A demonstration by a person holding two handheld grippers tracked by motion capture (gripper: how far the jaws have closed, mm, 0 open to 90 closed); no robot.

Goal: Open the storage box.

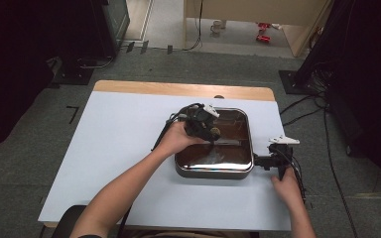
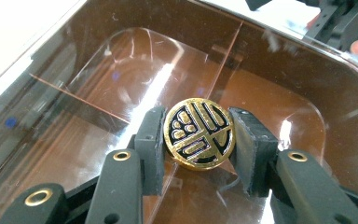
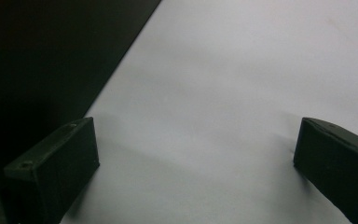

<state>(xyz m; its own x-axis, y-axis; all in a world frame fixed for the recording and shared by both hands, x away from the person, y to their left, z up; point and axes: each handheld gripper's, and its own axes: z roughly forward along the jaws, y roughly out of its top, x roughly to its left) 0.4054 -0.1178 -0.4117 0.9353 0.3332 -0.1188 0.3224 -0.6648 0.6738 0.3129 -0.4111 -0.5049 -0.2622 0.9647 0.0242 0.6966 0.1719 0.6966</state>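
Observation:
A square steel pan [image 1: 213,171] with a brown glass lid [image 2: 121,79] stands right of the table's middle. The lid's round gold-and-black knob [image 2: 199,132] sits between the pads of my left gripper [image 2: 199,136], which press on both its sides. In the high view that left gripper [image 1: 206,126] reaches over the lid from the left, down onto the knob [image 1: 215,132]. My right gripper [image 1: 280,152] rests just right of the pan, beside its short black handle [image 1: 261,160]. In its own view the right gripper [image 3: 196,149] stands open over bare white tabletop, nothing between its jaws.
The white table [image 1: 119,148] has a wooden strip [image 1: 178,89] along its far edge. Wide free surface lies left of the pan. Black cables [image 1: 302,116] run over the grey floor at the right, near dark stands.

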